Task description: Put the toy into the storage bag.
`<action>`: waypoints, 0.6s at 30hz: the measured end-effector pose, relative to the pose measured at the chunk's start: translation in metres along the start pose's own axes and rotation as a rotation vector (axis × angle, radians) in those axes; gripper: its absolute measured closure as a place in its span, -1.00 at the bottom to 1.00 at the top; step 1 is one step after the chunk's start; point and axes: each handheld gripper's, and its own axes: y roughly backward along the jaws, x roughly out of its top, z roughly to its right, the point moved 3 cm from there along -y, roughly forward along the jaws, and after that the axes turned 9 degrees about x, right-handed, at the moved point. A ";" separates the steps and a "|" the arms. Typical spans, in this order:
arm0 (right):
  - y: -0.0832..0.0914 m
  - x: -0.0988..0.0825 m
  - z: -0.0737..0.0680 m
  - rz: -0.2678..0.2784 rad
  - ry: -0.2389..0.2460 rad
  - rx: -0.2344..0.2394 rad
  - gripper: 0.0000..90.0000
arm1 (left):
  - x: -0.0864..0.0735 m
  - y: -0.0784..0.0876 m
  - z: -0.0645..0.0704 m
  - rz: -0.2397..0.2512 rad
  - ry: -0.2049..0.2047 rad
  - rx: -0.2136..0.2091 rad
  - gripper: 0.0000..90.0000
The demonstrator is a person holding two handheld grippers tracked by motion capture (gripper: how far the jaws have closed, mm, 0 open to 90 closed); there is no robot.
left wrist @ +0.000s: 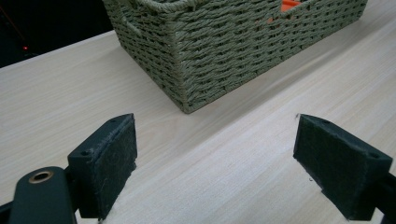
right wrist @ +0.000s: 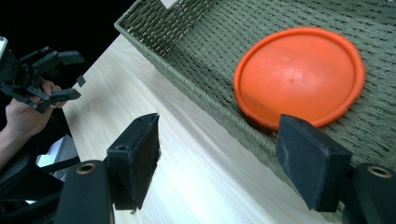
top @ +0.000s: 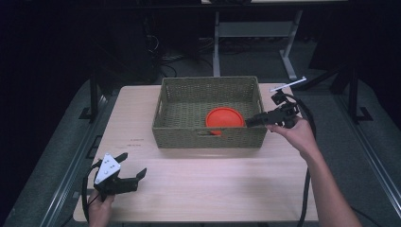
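- An orange disc (top: pixel 224 117), flat and round with a raised rim, lies on the floor of a woven green basket (top: pixel 170 135) at the centre of the high view, toward the basket's lower right corner and close against its near wall.
- The right gripper (top: pixel 250 121) reaches in over the basket's right-hand edge at centre right of the frame, its jaws spread wide and holding nothing; in the right gripper view one pad hangs over the disc's (right wrist: pixel 299 77) rim and the other over the bare surface (right wrist: pixel 154 93) outside the basket (right wrist: pixel 196 42) wall.
- Risk, as it appears: with the jaws straddling the wall, a closing move could pinch wicker instead of the disc, or drag the light basket across the surface.
- A flat disc offers only a thin edge, so a shallow bite could let it slip free.
- The basket holds the disc and nothing else visible.
- At lower left of the high view, the left gripper (top: pixel 135 172) sits low over the pale wooden surface (top: pixel 213 184), well apart from the basket, jaws wide and empty.
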 end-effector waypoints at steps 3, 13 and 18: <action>0.002 -0.004 0.000 0.005 -0.002 0.001 -0.34 | 0.000 0.000 0.000 -0.002 0.000 0.000 -0.71; 0.006 -0.017 -0.003 0.016 -0.002 0.007 -0.35 | 0.000 0.000 0.001 0.004 0.005 0.000 -0.71; 0.007 -0.024 -0.002 0.015 -0.004 0.005 -0.35 | 0.000 0.000 0.001 -0.001 0.002 0.000 -0.71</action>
